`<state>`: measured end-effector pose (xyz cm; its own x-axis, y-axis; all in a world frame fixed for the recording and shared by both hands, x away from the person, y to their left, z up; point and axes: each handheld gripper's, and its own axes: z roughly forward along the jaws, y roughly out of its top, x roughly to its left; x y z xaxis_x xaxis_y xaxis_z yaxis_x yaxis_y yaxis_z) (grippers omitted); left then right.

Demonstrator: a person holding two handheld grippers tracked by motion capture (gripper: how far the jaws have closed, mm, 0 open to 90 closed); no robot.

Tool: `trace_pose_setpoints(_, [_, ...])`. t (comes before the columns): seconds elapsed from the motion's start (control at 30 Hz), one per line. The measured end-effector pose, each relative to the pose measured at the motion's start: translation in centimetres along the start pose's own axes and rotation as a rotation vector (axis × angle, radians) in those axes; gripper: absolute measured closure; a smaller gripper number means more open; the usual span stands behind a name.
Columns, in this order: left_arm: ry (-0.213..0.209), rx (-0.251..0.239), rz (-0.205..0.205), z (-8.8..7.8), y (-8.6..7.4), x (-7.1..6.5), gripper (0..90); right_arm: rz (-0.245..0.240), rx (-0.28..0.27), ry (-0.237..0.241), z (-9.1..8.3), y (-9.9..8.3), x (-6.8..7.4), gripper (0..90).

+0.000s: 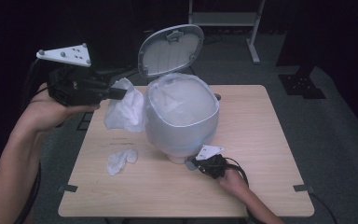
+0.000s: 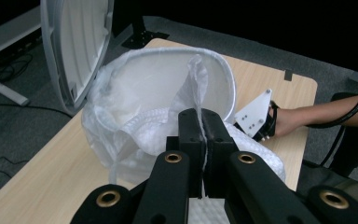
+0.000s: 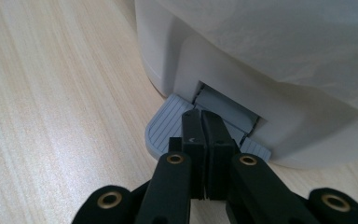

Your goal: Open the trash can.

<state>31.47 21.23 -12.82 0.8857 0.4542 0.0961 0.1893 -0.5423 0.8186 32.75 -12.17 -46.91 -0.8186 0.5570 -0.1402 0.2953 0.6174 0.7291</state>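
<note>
A white pedal bin stands in the middle of the table with its lid swung up. A thin white bag lines it. My left gripper hangs in the air left of the bin's rim, shut on a crumpled white paper towel that droops beside the bin. In the left gripper view the jaws pinch a thin fold of the towel. My right gripper is shut and sits low at the bin's front, its tips resting on the grey ribbed pedal.
A second crumpled white paper wad lies on the wooden table in front of the bin, to the left. The bin's raised lid stands beyond the rim. A metal frame stands on the floor behind the table.
</note>
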Motion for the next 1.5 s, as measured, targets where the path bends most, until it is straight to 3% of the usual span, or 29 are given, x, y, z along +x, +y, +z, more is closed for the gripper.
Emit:
trace_pose_setpoints(0.57, [-0.001, -0.01, 0.022, 1.4, 2.6, 0.0, 88.6, 0.002, -0.001, 0.001, 0.0, 0.0, 0.0, 88.4])
trace_pose_setpoints(0.97, [-0.013, 0.007, -0.003, 4.5, 3.5, 1.3, 88.6, 0.004, -0.002, 0.005, 0.0, 0.0, -0.1, 88.4])
trace_pose_setpoints(1.5, [-0.028, 0.035, -0.006, 7.6, 4.3, 1.8, 88.0, 0.006, -0.003, 0.009, 0.0, -0.1, -0.1, 88.4])
